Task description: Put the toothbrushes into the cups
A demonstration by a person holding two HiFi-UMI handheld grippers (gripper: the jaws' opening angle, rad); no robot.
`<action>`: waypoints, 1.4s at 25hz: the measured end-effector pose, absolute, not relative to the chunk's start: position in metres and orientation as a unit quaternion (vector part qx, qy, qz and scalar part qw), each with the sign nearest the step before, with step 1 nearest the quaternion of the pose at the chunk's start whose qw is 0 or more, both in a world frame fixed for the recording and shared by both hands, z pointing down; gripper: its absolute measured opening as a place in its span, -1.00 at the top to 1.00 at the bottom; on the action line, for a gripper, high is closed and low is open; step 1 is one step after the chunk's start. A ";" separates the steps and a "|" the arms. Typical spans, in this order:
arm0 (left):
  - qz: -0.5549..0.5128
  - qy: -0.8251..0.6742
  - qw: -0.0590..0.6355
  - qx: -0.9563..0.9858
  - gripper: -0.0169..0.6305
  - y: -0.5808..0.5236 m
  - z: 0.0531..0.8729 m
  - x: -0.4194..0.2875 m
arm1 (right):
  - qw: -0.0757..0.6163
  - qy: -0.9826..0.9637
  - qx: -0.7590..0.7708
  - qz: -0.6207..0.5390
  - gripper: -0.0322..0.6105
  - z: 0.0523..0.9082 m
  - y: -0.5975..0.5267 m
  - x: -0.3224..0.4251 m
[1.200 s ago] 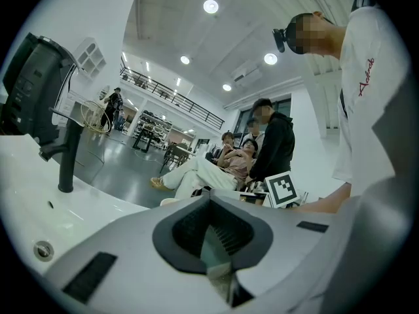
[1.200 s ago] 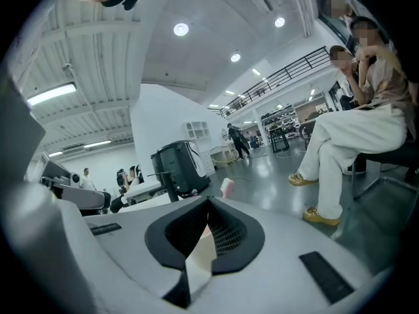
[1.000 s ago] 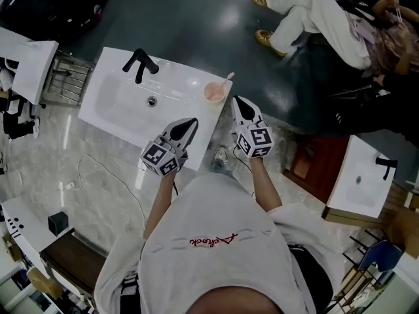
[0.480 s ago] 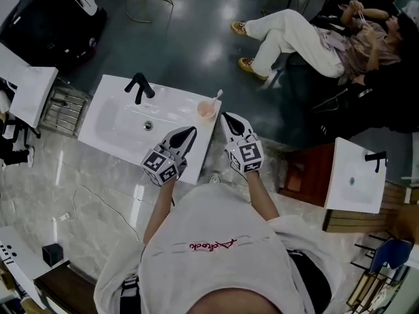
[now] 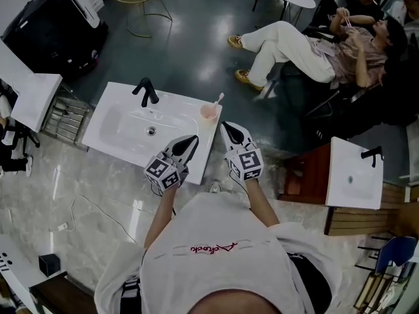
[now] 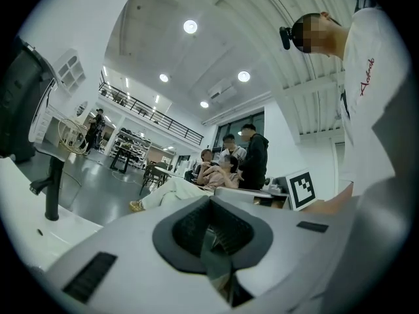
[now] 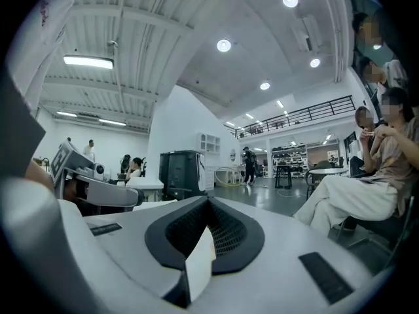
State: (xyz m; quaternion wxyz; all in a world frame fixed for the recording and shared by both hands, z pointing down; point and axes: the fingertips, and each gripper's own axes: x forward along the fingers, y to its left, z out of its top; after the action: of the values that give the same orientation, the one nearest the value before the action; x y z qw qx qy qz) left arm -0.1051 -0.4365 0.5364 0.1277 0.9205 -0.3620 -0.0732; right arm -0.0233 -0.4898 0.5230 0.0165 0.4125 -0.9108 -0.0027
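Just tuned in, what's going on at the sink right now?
A person stands at a white sink with a gripper in each hand. The left gripper is over the sink's near edge. The right gripper is just off its right side, short of the pink cup. Both point level, with jaws together and nothing between them. The cup sits on the sink's far right corner with a toothbrush already standing in it. No other toothbrush or cup is in view.

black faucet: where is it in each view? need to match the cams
Head view: black faucet at the white basin's far edge, upper left.
Left gripper view: faucet at far left, upright.
Right gripper view: not in it.
Shared landmark: seated person in light trousers, in all three views.
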 end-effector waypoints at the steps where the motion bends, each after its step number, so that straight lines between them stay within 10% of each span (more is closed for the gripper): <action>1: -0.074 -0.361 0.127 0.921 0.91 -0.431 0.536 -0.107 | 0.016 -0.910 0.413 -0.004 0.79 0.522 -0.484 -0.025; 35: -0.095 -0.336 0.119 0.930 0.91 -0.184 0.537 -0.125 | 0.013 -0.906 0.422 -0.012 0.79 0.513 -0.223 -0.053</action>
State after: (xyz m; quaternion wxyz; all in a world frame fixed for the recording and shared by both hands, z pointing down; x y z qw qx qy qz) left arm -0.1248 -0.1839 0.5368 0.1192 0.9295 -0.3357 -0.0952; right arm -0.0526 -0.2234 0.5132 0.0128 0.4224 -0.9062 -0.0117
